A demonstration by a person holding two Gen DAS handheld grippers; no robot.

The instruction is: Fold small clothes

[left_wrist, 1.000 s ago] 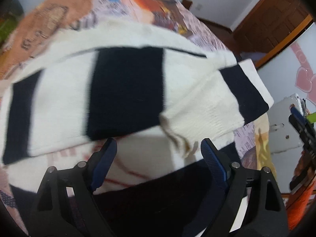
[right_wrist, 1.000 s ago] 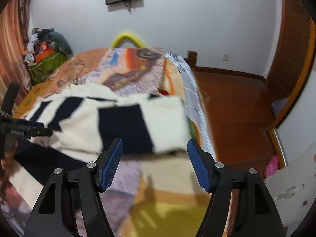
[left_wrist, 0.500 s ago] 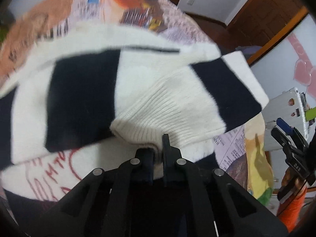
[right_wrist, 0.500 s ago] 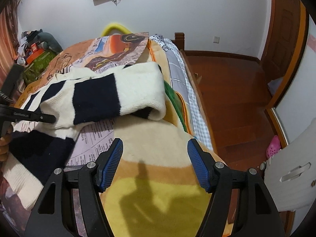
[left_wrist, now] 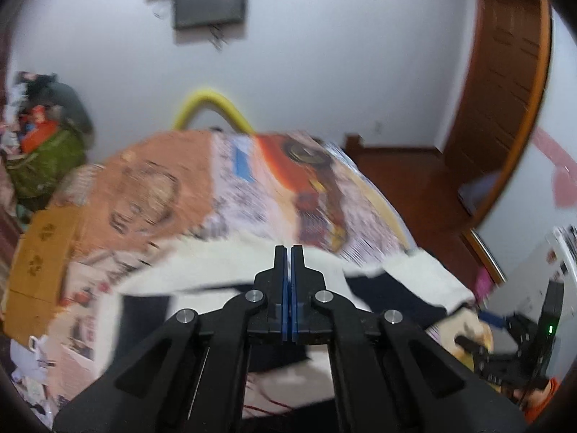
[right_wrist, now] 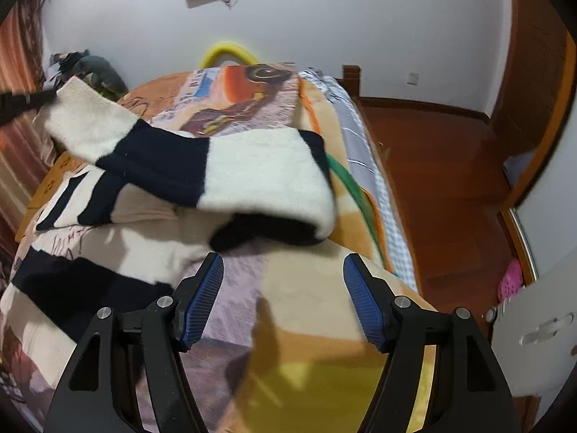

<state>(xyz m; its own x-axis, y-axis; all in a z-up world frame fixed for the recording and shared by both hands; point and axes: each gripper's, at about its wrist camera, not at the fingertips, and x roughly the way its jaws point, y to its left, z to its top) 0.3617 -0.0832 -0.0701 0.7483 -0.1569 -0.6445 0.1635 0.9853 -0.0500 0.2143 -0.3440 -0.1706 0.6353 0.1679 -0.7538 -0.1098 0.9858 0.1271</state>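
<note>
- The striped sweater [right_wrist: 259, 169] lay on the blanket [right_wrist: 306, 310], toward its left half, partly bunched up with one edge rolled over on itself.
- The left gripper [left_wrist: 287, 249] was clamped fully shut. In its own view I couldn't make out cloth between the pads (too blurry). The right view showed its tip pinching the cuff end of the sleeve [right_wrist: 119, 133].
- That sleeve hung in a slope from the cuff, high above the blanket, down to the body. My guess is it was lifted clear so it could be laid across the body as a fold.
- The right gripper [right_wrist: 283, 270] hovered low over the blanket, just short of the rolled edge. Its jaws were parted fairly wide with nothing in them.
- It was probably waiting there to pin or grab that edge so the body wouldn't drag along with the sleeve.
</note>
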